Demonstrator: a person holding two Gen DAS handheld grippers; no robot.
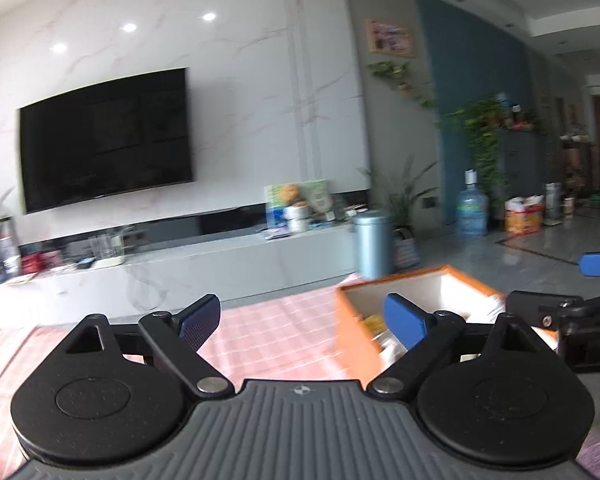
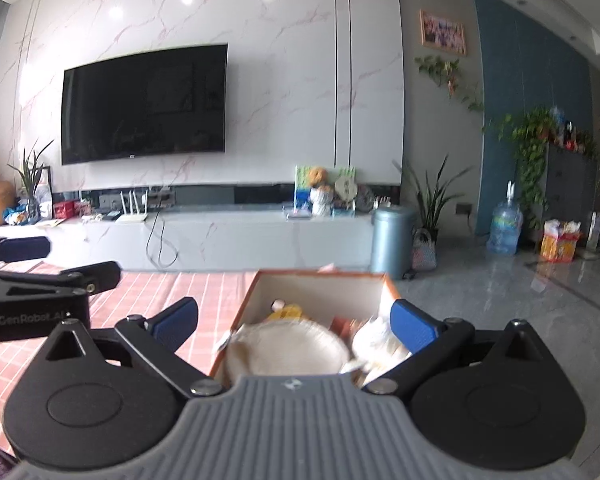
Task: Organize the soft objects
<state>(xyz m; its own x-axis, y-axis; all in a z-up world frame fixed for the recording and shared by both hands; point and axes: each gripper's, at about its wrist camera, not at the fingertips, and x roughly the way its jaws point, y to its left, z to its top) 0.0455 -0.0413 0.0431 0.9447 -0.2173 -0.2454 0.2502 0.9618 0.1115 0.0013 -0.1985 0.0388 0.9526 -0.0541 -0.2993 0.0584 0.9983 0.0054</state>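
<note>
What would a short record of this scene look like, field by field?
setting: living room with a dark wall-mounted television
surface: pink checked cloth
container: open orange-edged cardboard box on the cloth
contents: round cream plush cushion, yellow soft toy, white soft toy
left tool: open, holding nothing
right tool: open, holding nothing, above the box
</note>
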